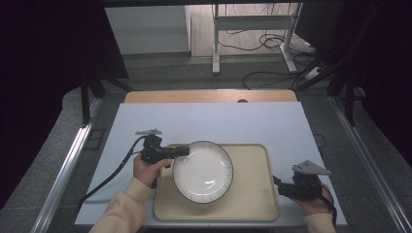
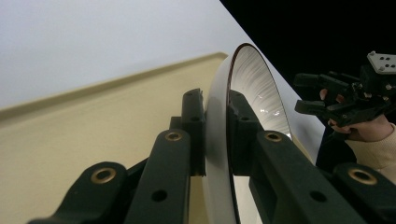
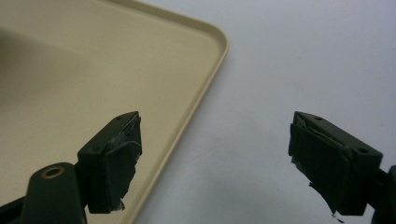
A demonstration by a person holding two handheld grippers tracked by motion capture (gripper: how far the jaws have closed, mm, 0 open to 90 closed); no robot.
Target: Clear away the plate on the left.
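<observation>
My left gripper [image 1: 180,152] pinches the white plate's [image 1: 203,171] rim (dark-edged) over the beige tray [image 1: 252,194]; my right gripper [image 3: 215,158] — jaws spread — holds nothing.

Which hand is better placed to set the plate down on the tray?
Left. Its claw is clamped on the plate rim over the tray. The right claw is open, holding nothing, beside the tray's right edge.
</observation>
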